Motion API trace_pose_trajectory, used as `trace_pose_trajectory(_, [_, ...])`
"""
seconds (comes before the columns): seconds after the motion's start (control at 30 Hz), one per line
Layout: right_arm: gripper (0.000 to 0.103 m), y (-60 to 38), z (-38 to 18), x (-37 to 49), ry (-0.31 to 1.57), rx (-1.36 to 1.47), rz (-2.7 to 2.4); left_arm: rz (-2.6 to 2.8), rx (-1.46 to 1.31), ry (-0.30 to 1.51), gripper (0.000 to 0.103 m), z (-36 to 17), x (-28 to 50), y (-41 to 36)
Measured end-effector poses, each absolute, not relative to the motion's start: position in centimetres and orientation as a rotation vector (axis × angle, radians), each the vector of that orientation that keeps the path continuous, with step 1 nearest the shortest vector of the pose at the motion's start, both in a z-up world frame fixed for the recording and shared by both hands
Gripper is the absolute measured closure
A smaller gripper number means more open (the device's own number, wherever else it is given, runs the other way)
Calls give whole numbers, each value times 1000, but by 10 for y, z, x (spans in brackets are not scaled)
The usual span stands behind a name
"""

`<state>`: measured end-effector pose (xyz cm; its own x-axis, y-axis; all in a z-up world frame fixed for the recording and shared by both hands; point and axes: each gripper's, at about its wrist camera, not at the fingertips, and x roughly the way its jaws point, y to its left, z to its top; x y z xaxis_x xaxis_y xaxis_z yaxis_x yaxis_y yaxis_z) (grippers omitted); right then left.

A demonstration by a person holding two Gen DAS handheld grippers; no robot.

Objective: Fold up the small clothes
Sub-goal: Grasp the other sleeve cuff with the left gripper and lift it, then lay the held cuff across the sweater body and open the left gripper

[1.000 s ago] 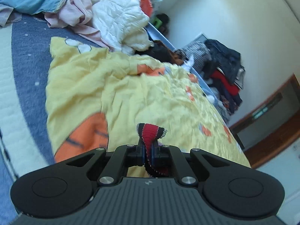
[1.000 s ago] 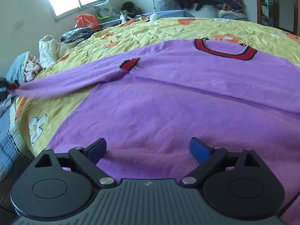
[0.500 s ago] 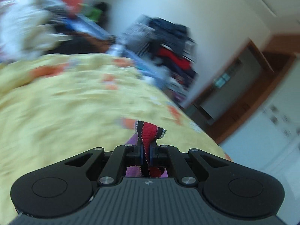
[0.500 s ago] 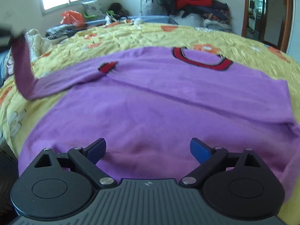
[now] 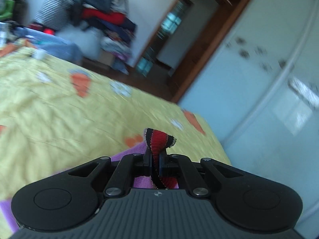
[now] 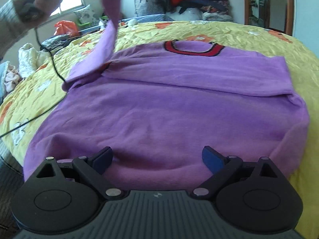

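Yellow bedspread (image 6: 199, 29) w/ purple sweater (image 6: 169, 109); left gripper (image 5: 156, 164) pinches red cuff (image 5: 159, 139).

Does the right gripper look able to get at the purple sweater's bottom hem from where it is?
Probably yes. The right gripper is open directly over the hem of the purple sweater, with nothing between them.
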<state>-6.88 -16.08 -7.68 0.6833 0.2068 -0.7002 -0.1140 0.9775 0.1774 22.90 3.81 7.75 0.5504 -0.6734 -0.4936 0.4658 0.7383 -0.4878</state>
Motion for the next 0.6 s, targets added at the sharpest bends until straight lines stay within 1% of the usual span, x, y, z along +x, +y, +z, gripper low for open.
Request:
trace_pose_trajectory(0.33, [6, -167, -82, -73, 785, 131, 184, -861, -210, 810, 97, 37, 209, -106])
trace_pose_trajectory(0.43, [6, -169, -81, -74, 784, 135, 189, -903, -173, 836, 96, 29, 192, -145])
trace_pose_trajectory(0.6, [6, -174, -80, -78, 782, 142, 188, -916, -84, 909, 96, -8, 187, -199])
